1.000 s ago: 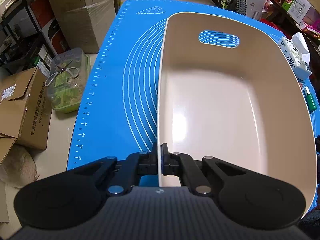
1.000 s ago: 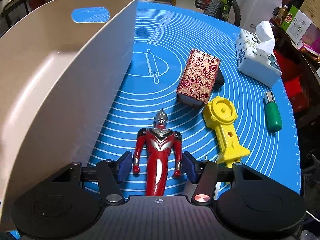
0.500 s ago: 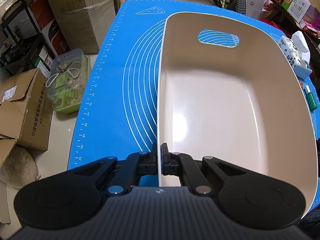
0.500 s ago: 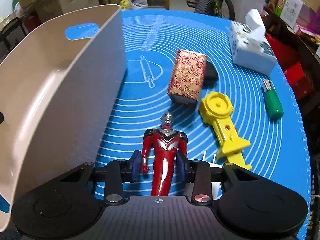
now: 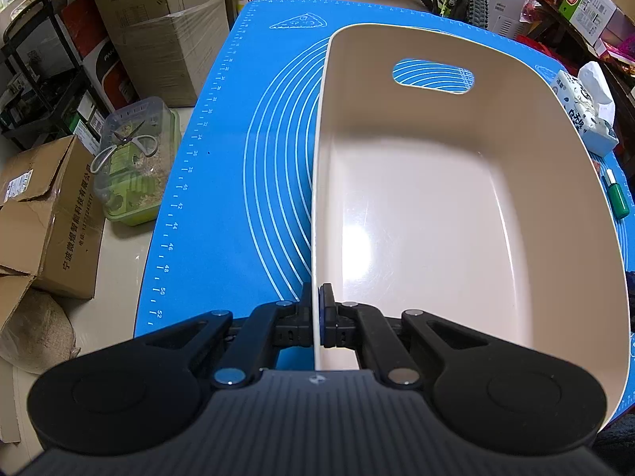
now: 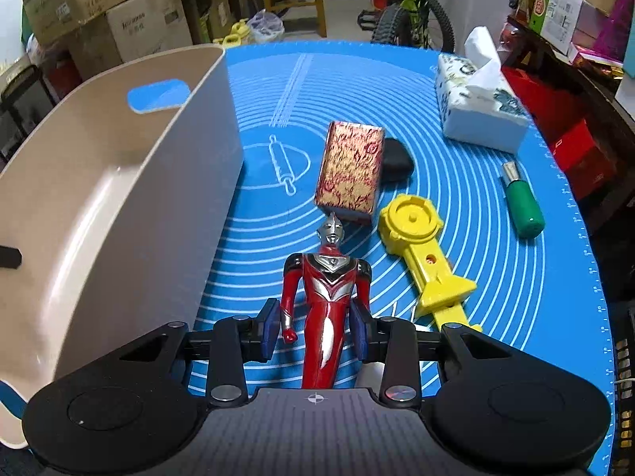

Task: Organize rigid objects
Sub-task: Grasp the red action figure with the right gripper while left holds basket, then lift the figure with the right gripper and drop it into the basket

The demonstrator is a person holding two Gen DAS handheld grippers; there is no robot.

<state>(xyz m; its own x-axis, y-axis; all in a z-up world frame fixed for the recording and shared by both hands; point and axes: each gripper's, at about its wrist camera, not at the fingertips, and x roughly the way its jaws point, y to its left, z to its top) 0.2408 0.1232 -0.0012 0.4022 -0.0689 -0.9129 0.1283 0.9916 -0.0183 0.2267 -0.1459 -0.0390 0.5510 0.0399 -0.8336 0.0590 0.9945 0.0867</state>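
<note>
My left gripper (image 5: 316,309) is shut on the near left rim of a beige plastic basket (image 5: 436,218), which is empty and rests on the blue mat (image 5: 246,182). The basket also shows at the left of the right wrist view (image 6: 99,198). My right gripper (image 6: 315,327) is shut on a red and silver hero figure (image 6: 327,297), gripping it at the hips and arms, lifted above the mat. On the mat beyond lie a red and gold patterned box (image 6: 351,172), a yellow plastic toy (image 6: 420,250) and a green-handled tool (image 6: 522,206).
A tissue pack (image 6: 480,107) sits at the far right of the mat, and a dark object (image 6: 397,158) lies behind the patterned box. Cardboard boxes (image 5: 158,27) and a clear container (image 5: 135,166) stand on the floor left of the table. A bicycle (image 6: 412,20) stands beyond the table.
My right gripper has closed on the hero figure and lifted it off the mat, tilting the view upward. The left gripper and the basket have stayed put.
</note>
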